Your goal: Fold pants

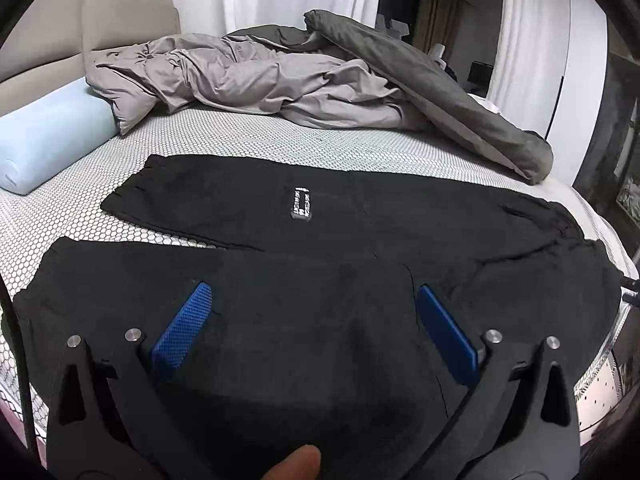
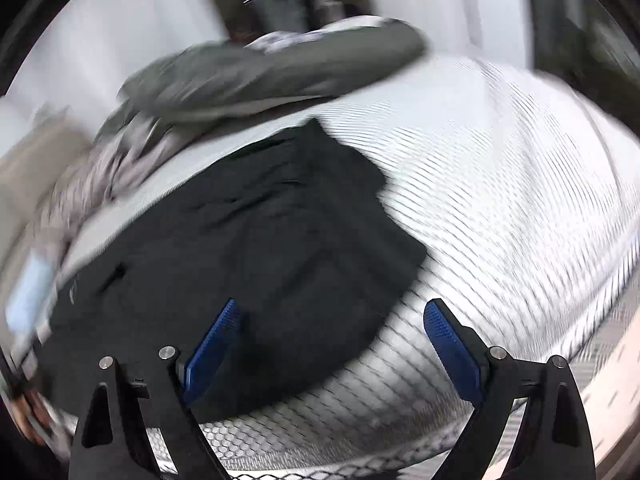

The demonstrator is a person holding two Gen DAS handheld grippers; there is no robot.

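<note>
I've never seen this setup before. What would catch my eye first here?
Black pants lie spread flat across a white honeycomb-patterned bed, legs apart. Blue-padded grippers, left and right, hang open over them. Behind, a grey duvet lies rumpled.

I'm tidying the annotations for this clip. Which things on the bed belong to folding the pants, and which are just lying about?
Part of the job:
- black pants, spread flat on the mattress
- left tongs, open above the pants
- right tongs, open above the pants' edge

Just lying about:
- grey duvet, bunched up
- light blue pillow
- beige headboard
</note>
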